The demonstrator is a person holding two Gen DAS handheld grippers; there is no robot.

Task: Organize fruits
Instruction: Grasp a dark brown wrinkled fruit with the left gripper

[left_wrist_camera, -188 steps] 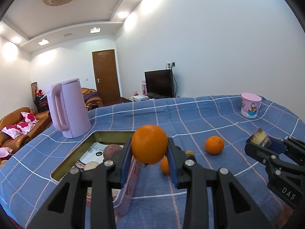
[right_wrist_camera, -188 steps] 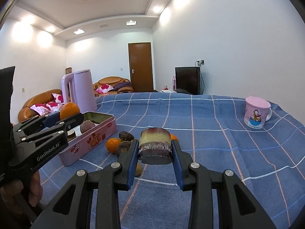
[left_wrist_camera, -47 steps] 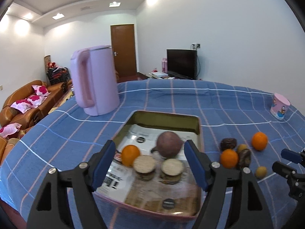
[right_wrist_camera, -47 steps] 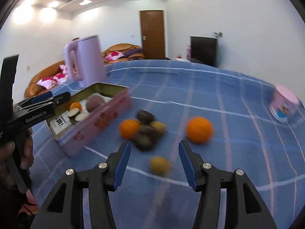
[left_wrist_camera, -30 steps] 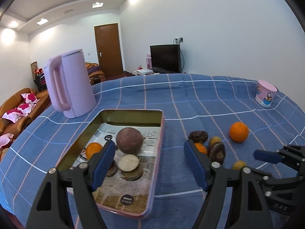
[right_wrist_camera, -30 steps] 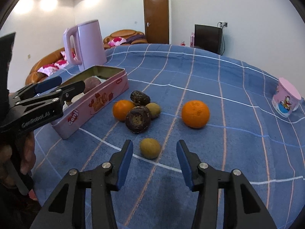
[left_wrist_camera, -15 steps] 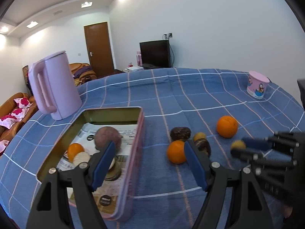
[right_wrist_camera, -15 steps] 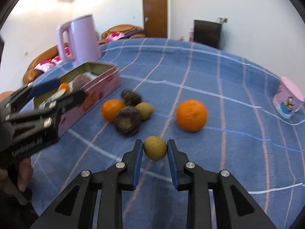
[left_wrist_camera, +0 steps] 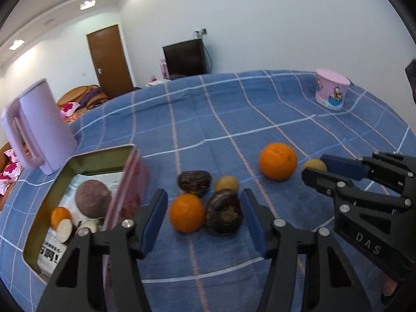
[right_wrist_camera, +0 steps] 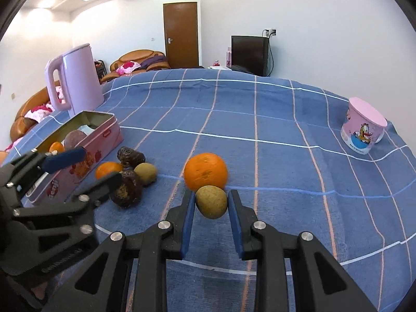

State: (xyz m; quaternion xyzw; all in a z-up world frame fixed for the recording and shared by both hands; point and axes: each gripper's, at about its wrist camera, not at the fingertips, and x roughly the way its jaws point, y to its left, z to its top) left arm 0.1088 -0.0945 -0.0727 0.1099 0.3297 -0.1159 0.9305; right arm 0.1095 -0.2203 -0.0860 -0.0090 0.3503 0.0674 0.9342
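Tin (left_wrist_camera: 134, 171) of pink metal sits open at the lower left of the left wrist view, on the blue checked desk (left_wrist_camera: 234, 109). Inside it lie a round purple-brown fruit (left_wrist_camera: 92, 202), a small orange (left_wrist_camera: 59, 215) and pale cut slices (left_wrist_camera: 63, 231) on printed paper.

Just right of the tin, loose on the cloth, a second small orange (left_wrist_camera: 186, 215) touches a dark wrinkled fruit (left_wrist_camera: 225, 214); another dark fruit (left_wrist_camera: 193, 182) and a yellow-green one (left_wrist_camera: 226, 185) sit just behind them. The left hand-held gripper (left_wrist_camera: 204, 221) is spread wide, both front fruits showing between its blue pads.

The right hand-held gripper (right_wrist_camera: 211, 208) is clenched on a small yellow-green fruit (right_wrist_camera: 211, 201) at the centre of the right wrist view, directly in front of a large orange (right_wrist_camera: 205, 171).

A lilac kettle (right_wrist_camera: 75, 78) stands behind the tin. A pink cartoon mug (right_wrist_camera: 364, 129) stands well apart at the right edge.
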